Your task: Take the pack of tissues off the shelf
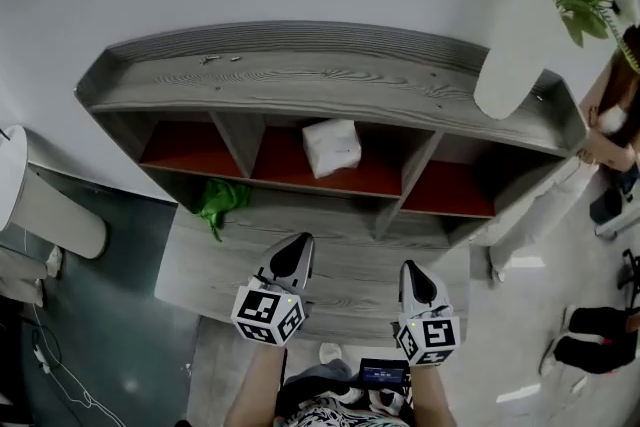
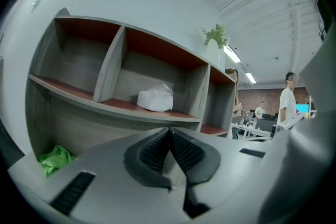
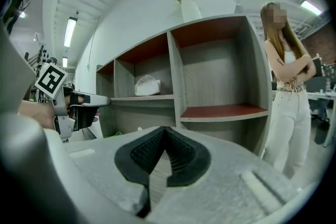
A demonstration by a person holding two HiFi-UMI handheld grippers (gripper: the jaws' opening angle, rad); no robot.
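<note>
Nearest the lens, at the bottom of the head view, sit two grey hand-held graspers, each with a cube of black-and-white square markers. The left tool [image 1: 297, 245] is bottom centre-left and the right tool [image 1: 414, 271] bottom centre-right. Each one's own view shows its dark ribbed pads meeting at the tips with nothing between them: the left tool [image 2: 169, 131] is closed and empty, and so is the right tool [image 3: 165, 130].

A white, soft, crumpled pack of tissues [image 1: 332, 147] lies on the red-brown floor of the middle of three upper compartments, at the centre of the head view. It is well apart from both tools. In the left gripper view the pack of tissues [image 2: 155, 98] sits just above the closed tips in the frame. In the right gripper view it [image 3: 147, 85] appears left of centre.

Around it stands the grey wood-grain shelf [image 1: 300, 75], with upright dividers and a lower ledge. On that ledge, lower left of the pack, lies a bright green crumpled cloth [image 1: 222, 200]. On the shelf's top, at the upper right of the frame, stands a tall white vase with green leaves [image 1: 515, 45].

Beyond the shelf's right end stands a person in white trousers [image 3: 286, 97] with arms crossed.
</note>
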